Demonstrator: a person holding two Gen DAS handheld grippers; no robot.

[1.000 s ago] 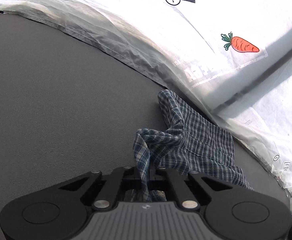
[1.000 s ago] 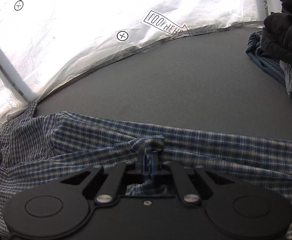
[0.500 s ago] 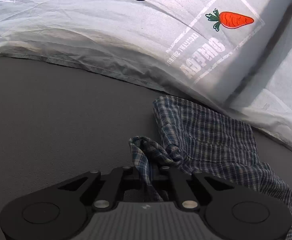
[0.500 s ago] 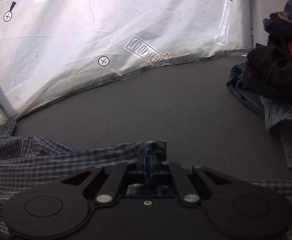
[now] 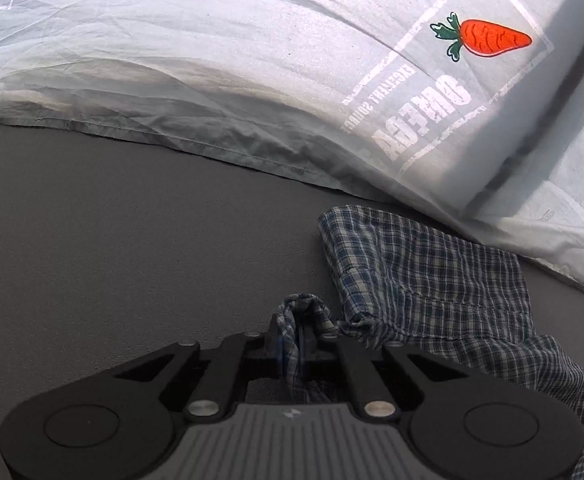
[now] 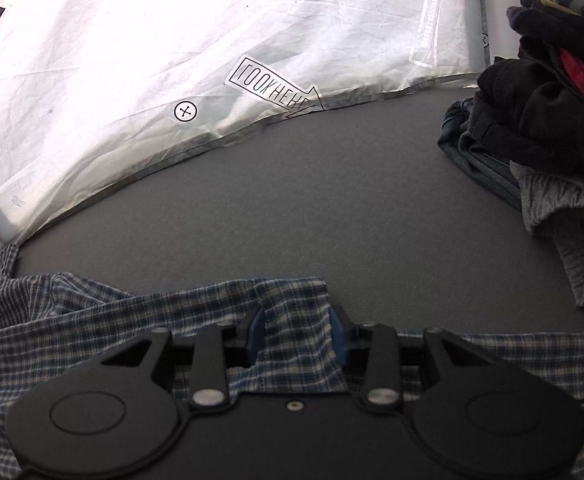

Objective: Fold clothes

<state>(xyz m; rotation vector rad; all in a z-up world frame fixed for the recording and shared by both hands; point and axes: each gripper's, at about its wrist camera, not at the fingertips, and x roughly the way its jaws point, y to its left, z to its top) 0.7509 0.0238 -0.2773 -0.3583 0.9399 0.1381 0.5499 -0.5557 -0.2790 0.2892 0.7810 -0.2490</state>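
A blue-and-white plaid shirt (image 5: 443, 280) lies on a dark grey surface (image 5: 112, 240). My left gripper (image 5: 297, 332) is shut on a bunched corner of it, low over the surface, with the rest spread out to the right. In the right wrist view the same plaid shirt (image 6: 92, 320) lies flat across the front. My right gripper (image 6: 295, 328) is open, its blue-padded fingers (image 6: 252, 334) apart on either side of a flat fold of the cloth near the shirt's far edge.
A white printed sheet (image 5: 252, 60) with a carrot picture (image 5: 487, 38) rises behind the surface; it also shows in the right wrist view (image 6: 172, 60). A pile of dark clothes (image 6: 551, 100) sits at the right. Bare grey surface (image 6: 311, 200) lies beyond the shirt.
My right gripper has opened and let go of the shirt edge, which now lies flat. My left gripper has lowered with its corner still pinched; the shirt has settled flatter.
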